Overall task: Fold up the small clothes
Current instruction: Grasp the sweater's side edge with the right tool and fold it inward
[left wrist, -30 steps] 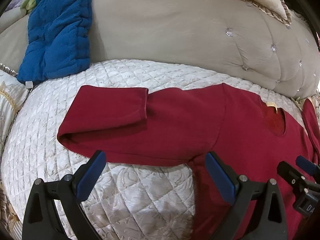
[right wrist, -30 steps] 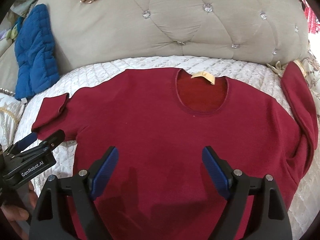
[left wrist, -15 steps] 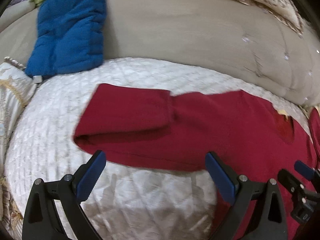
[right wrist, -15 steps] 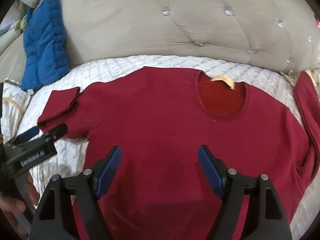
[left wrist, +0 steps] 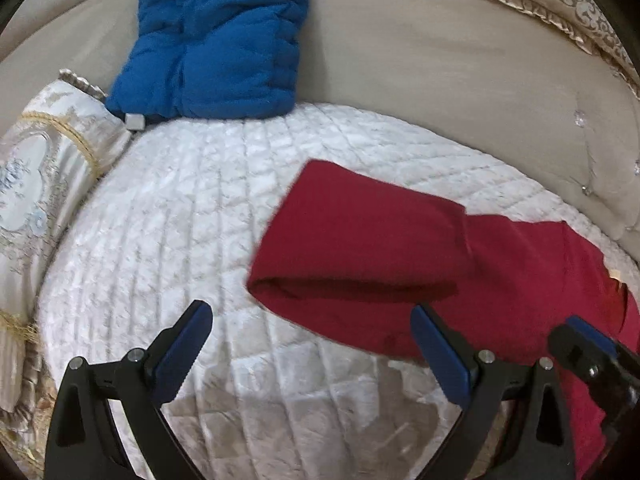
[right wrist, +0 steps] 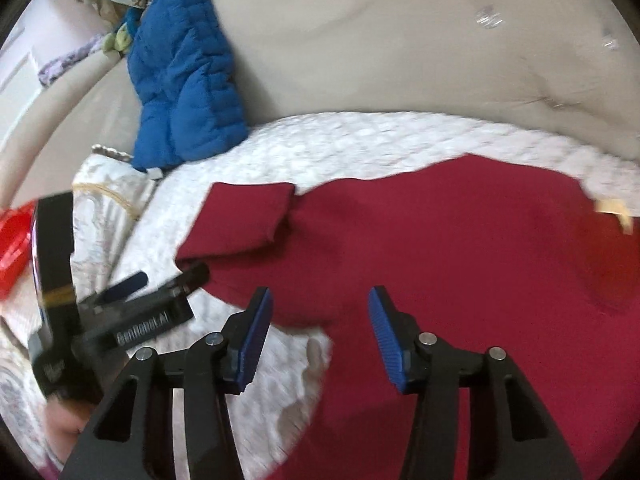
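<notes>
A dark red long-sleeved top (right wrist: 460,248) lies flat on the white quilted bed cover (left wrist: 192,208). Its left sleeve (left wrist: 360,248) is folded back on itself, also seen in the right wrist view (right wrist: 244,216). My left gripper (left wrist: 310,344) is open and empty, just in front of that folded sleeve. My right gripper (right wrist: 320,332) is open and empty above the top's lower left side, near the armpit. The left gripper shows in the right wrist view (right wrist: 160,284). The right gripper's tip shows in the left wrist view (left wrist: 588,344).
A blue quilted garment (left wrist: 216,40) leans on the beige tufted headboard (left wrist: 440,92) at the back left. A patterned pillow (left wrist: 36,184) lies at the left. A frilled cushion (left wrist: 560,4) sits on the headboard top. A red object (right wrist: 12,240) is at the far left.
Both grippers have swung to the left. The folded sleeve now sits right of centre in the left view. The right gripper's jaws have narrowed but stay open. The top has not moved.
</notes>
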